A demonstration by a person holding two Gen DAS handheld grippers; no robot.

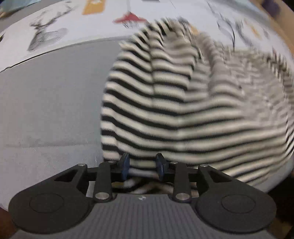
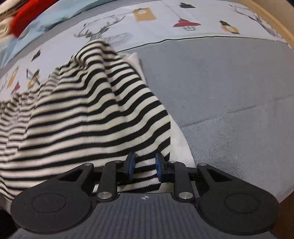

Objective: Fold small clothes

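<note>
A black-and-white striped knit garment [image 1: 183, 110] lies rumpled on a grey bed cover [image 1: 55, 110], blurred in the left wrist view. My left gripper [image 1: 143, 163] points down at the garment's near left edge, its blue pads apart; striped cloth lies between them without being pinched. In the right wrist view the same garment [image 2: 82, 114] fills the left half, with a plain white layer [image 2: 179, 139] showing along its right edge. My right gripper [image 2: 145, 165] stands over the near right corner, jaws apart, with the striped hem lying loose between the pads.
Beyond the grey cover [image 2: 229, 92] lies a pale sheet printed with deer and small houses [image 2: 147, 23]. A red cloth [image 2: 27, 12] and light blue fabric lie at the far left. A wooden edge [image 2: 275, 23] runs along the right.
</note>
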